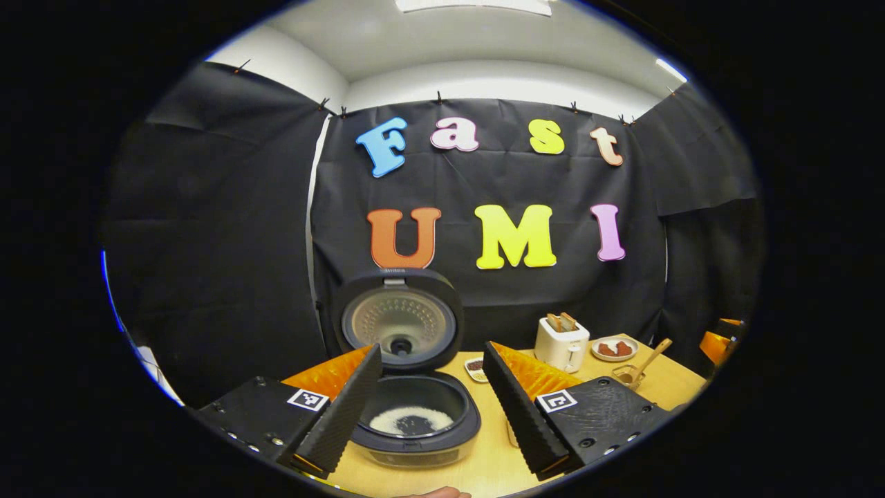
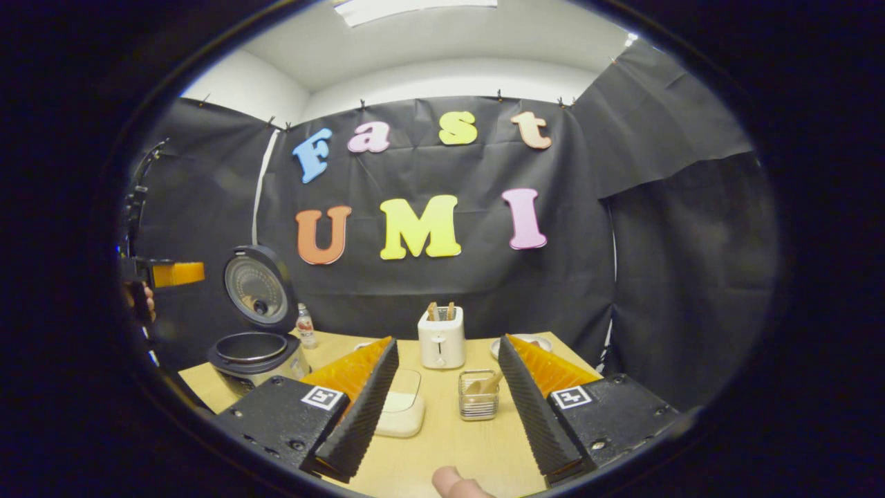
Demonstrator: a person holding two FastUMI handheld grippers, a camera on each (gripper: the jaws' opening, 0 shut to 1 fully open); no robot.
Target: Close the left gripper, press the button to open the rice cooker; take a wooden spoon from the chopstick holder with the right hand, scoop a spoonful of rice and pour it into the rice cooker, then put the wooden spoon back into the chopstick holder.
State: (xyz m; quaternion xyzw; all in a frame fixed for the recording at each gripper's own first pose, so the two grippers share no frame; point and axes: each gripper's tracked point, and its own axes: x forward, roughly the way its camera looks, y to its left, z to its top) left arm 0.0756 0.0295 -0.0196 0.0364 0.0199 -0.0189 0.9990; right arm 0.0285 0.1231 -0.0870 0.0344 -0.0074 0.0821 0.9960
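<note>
Standing open, rice cooker (image 1: 415, 415) holds rice; wooden spoon (image 2: 486, 384) in chopstick holder (image 2: 478, 404); both claws spread, empty.

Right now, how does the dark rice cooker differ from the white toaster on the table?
The dark round rice cooker stands with its lid raised upright, and white rice lies in its pot; the white boxy toaster has no lid and holds two slices upright in its top slots. In the right gripper view the rice cooker is at the table's left edge, the toaster near the middle. Both rest on the wooden table.
</note>
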